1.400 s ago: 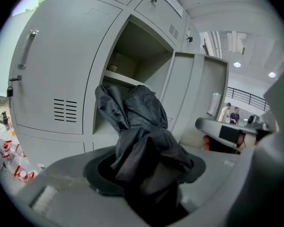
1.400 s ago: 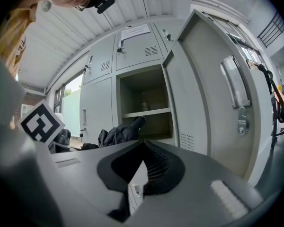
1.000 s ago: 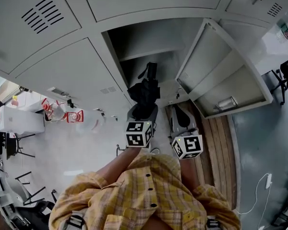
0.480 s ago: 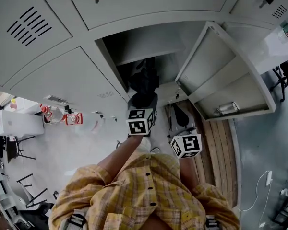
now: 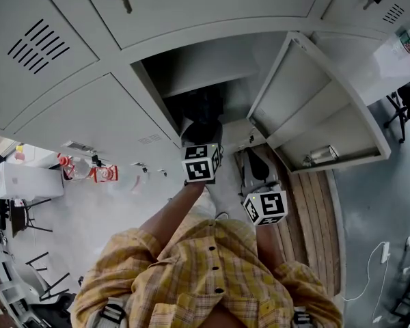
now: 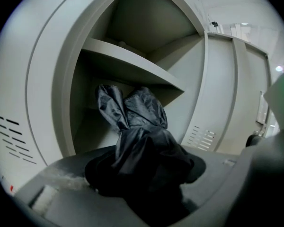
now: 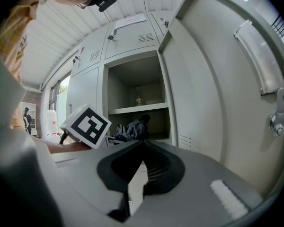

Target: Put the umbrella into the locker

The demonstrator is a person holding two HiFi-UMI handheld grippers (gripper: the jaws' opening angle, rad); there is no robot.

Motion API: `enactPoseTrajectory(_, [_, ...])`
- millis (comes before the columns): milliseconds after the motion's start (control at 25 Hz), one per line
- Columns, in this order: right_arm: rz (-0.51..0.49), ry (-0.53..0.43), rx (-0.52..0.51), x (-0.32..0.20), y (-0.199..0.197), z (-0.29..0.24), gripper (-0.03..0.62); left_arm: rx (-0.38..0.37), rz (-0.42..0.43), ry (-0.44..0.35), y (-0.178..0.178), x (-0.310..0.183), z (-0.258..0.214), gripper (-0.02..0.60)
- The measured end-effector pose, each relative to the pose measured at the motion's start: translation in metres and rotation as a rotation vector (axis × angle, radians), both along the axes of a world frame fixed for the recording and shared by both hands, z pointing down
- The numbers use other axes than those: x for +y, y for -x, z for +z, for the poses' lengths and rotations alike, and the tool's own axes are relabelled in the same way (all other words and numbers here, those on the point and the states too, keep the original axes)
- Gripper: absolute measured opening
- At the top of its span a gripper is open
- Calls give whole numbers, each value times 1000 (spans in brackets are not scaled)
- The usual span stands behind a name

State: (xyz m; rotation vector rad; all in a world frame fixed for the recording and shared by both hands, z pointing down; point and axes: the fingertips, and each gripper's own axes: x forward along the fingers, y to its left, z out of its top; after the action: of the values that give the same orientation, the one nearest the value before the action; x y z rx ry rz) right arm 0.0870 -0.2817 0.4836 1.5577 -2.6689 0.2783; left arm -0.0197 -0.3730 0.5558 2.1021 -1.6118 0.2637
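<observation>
The left gripper [image 5: 201, 135] reaches into the open locker [image 5: 191, 63], its tongs pinching the black folded umbrella [image 6: 142, 141]. The bunched cloth fills the space between the jaws. The umbrella's far end pokes past the locker's front edge into the lower bay, under the shelf [image 6: 132, 63], and the rest lies back across the gripper. I cannot tell whether that end touches the locker floor. The right gripper [image 7: 143, 143] hangs back outside, near the open door [image 5: 314, 94], which swings out to the right. Its tongs are pressed together at the tips, with nothing between them. From the right gripper view the left one's marker cube [image 7: 87, 125] sits in front of the opening, and a small thing too far off to make out stands on the shelf above the umbrella.
</observation>
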Motion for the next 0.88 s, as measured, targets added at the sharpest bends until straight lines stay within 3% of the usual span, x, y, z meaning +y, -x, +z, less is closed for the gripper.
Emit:
enactPoseTrajectory(360, [-5,0,3,-3,0,0,-8,-54,-23,-53,2,-28,0,265])
enactPoseTrajectory(880, [0,8,16,-2,-5,3,-8,-122,-86,-45,18,-64,13,265])
